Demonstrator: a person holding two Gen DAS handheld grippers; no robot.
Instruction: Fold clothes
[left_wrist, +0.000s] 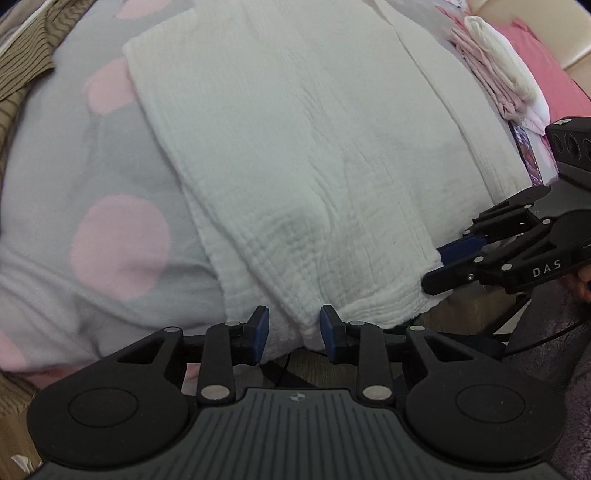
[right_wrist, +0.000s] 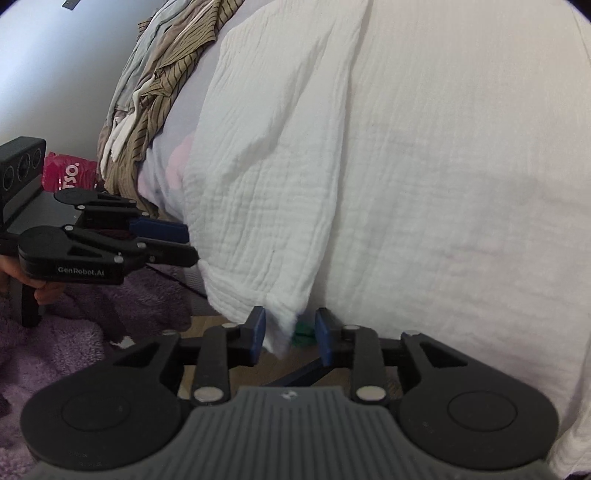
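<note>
Two grippers sit at the near hem of the white garment (left_wrist: 295, 147), which lies folded lengthwise on the spotted blanket (left_wrist: 92, 184) — I judge the next fold runs toward twelve o'clock. My left gripper (left_wrist: 294, 330) stands open astride the hem; my right gripper (right_wrist: 289, 330) is open around a corner at six o'clock. I'd close both evenly, then lift together.

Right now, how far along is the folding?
Done: a small folded pink and white stack lies at the far end. In hand: the white crinkled cotton garment, folded lengthwise; left gripper and right gripper at its near edge, jaws open. Left: cross folds, then the striped brown heap.
</note>
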